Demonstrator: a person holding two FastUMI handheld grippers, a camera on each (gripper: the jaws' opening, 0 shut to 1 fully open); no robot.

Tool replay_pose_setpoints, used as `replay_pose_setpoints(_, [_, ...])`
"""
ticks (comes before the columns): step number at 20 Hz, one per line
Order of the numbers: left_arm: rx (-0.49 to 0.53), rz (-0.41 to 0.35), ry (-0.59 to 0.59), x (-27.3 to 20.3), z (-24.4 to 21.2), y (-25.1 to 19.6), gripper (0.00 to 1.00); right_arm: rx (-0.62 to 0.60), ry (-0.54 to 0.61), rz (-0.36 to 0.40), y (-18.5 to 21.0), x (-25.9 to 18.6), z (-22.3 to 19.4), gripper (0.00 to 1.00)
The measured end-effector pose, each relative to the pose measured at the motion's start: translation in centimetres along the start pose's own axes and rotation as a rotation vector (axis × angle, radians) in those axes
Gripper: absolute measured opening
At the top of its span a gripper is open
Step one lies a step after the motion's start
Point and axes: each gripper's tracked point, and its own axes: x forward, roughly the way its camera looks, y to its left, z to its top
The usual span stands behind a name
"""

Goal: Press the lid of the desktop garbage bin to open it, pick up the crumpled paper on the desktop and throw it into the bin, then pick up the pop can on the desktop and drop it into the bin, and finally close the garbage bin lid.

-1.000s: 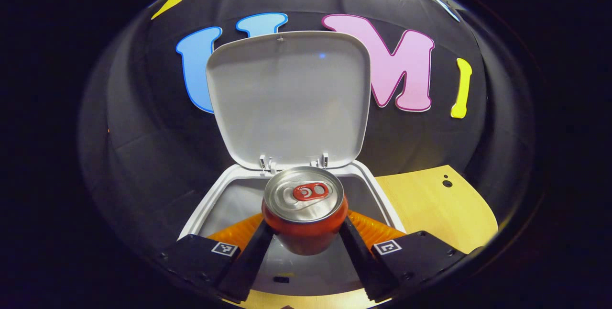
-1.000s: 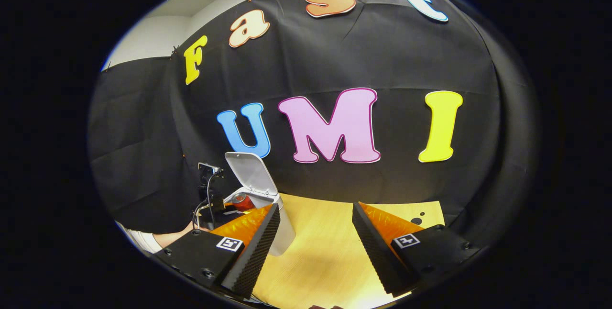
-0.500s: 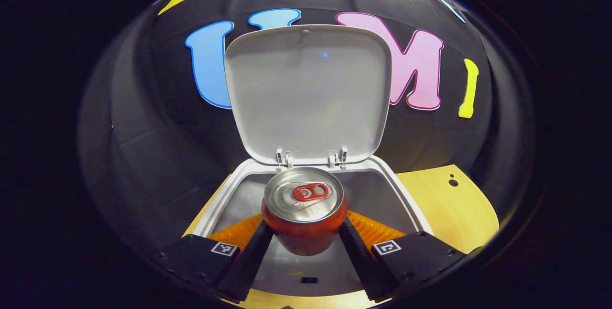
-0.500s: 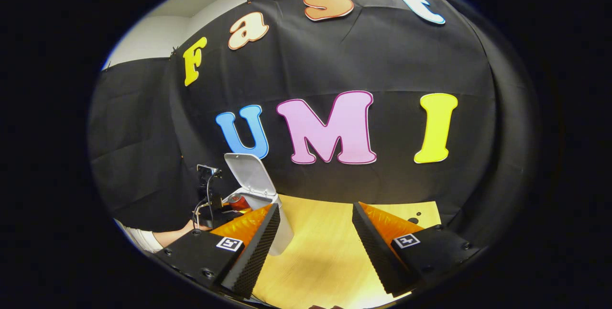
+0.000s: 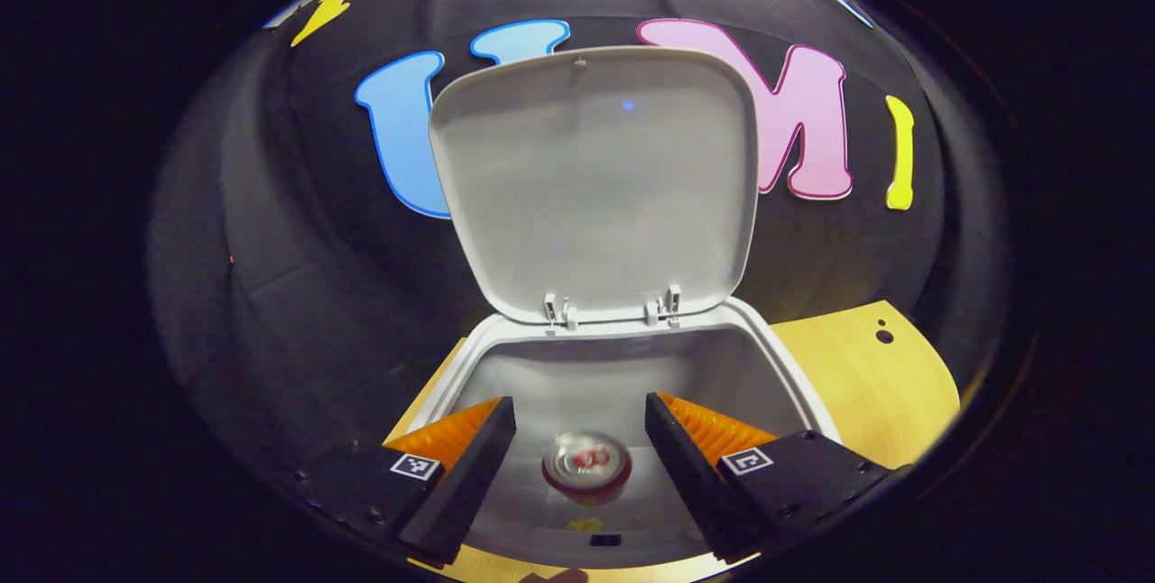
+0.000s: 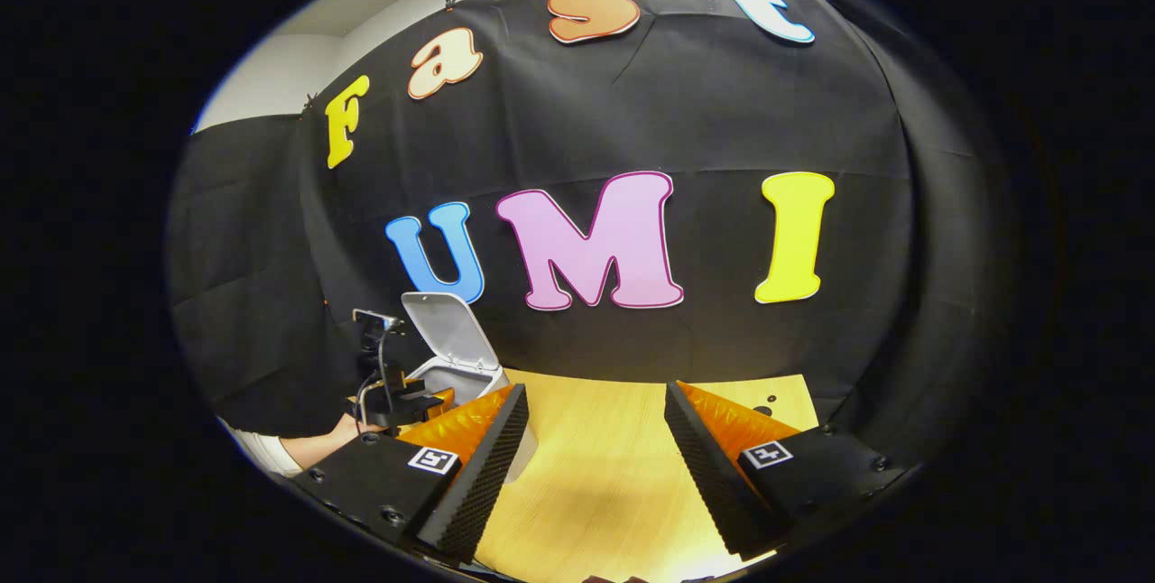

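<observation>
Inside the bin (image 5: 794,375), left tool's (image 5: 577,443) view shows the pop can (image 5: 586,466).

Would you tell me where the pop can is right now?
In the left gripper view, the pop can lies inside the open garbage bin, low between the left hand-held gripper fingers.

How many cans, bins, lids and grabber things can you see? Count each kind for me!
Pop can: 1, the pop can lying down inside the bin
Bin: 1, the garbage bin
Lid: 1, the lid standing open
Grabbers: 2, the left gripper and the right gripper, both open with nothing held
Total: 5
</observation>
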Motion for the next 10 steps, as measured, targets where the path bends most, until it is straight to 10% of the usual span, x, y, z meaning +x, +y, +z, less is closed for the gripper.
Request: replay_pose_setpoints(10, [-0.089, -0.124, -0.400, -6.3, 21.2, -0.6, 0.95, -0.008, -0.011, 0.003, -0.3, 1.4, -0.1, 0.98])
